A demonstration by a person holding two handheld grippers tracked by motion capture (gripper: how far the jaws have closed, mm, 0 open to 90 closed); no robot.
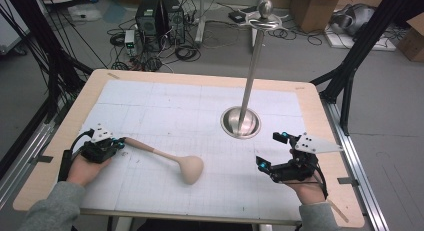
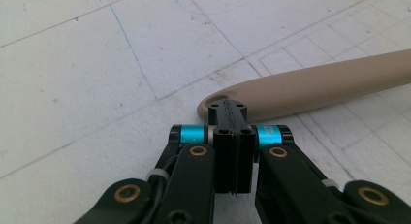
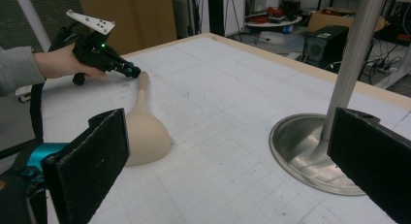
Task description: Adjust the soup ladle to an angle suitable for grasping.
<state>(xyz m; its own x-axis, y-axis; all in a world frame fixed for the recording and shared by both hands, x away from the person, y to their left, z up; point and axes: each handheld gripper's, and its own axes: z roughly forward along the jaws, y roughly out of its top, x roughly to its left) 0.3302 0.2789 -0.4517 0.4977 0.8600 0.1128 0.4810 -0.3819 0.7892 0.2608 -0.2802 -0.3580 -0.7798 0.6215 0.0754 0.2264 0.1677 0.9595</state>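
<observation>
White gridded bench (image 1: 165, 98), cluttered lab floor beyond. Beige ladle (image 1: 172, 159) lies flat at bench's 7 o'clock. Your left hand-held gripper (image 2: 228, 110), jaws shut empty, nudges handle tip. Right hand-held gripper (image 1: 269, 151) gapes wide at 4 o'clock. Next: open left, grasp handle.

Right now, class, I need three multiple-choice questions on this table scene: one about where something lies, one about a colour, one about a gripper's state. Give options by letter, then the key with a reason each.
1. Where does the beige plastic ladle lie?
A. On the white gridded mat
B. In the steel base
C. On the floor

2. What colour is the tall pole stand?
A. Red
B. Silver metal
C. Green

3. How do the right gripper jaws stand?
A. Shut on the ladle
B. Shut on the pole
C. Open, holding nothing

Key: 1 A, it lies flat on the mat, its handle end at the closed left gripper. 2 B, it shines like steel. 3 C, its pads stand wide apart.
</observation>
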